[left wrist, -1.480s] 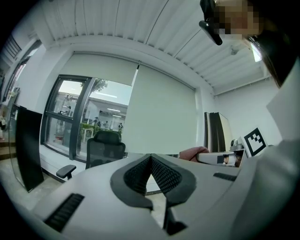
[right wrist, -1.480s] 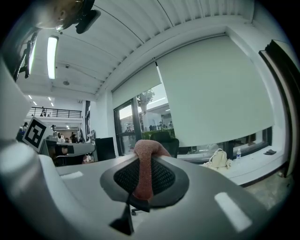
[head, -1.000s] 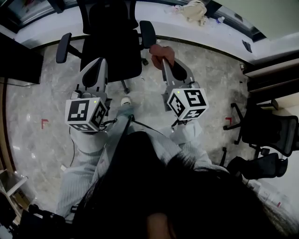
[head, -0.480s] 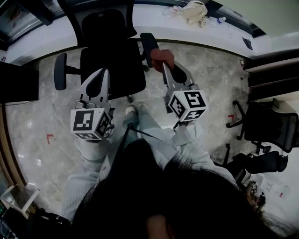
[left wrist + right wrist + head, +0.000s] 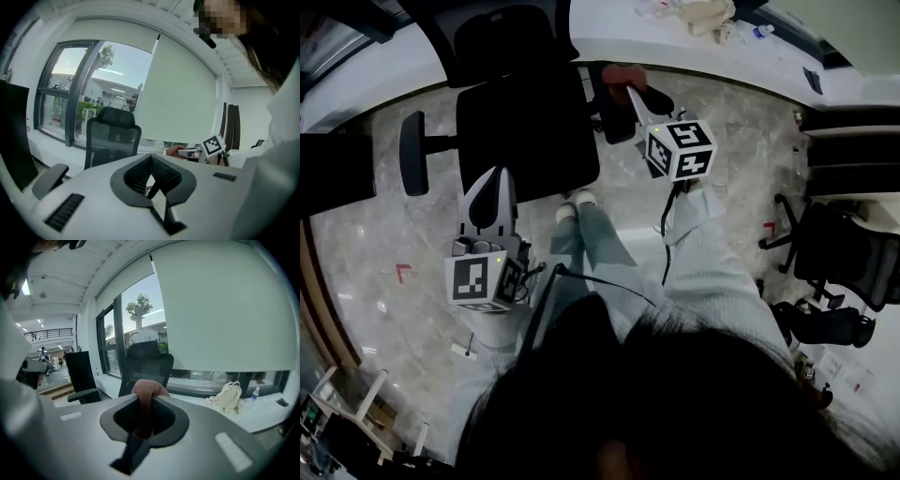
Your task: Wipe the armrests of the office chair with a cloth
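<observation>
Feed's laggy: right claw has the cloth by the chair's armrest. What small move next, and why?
Probably press the cloth down and draw it along the armrest toward you. The right claw is shut on it over the armrest's far end, and contact is unclear.

The head view looks steeply down on the floor, with the office chair at 12 o'clock. Both gripper views look level along their jaws toward the window, sharing that chair close ahead.
</observation>
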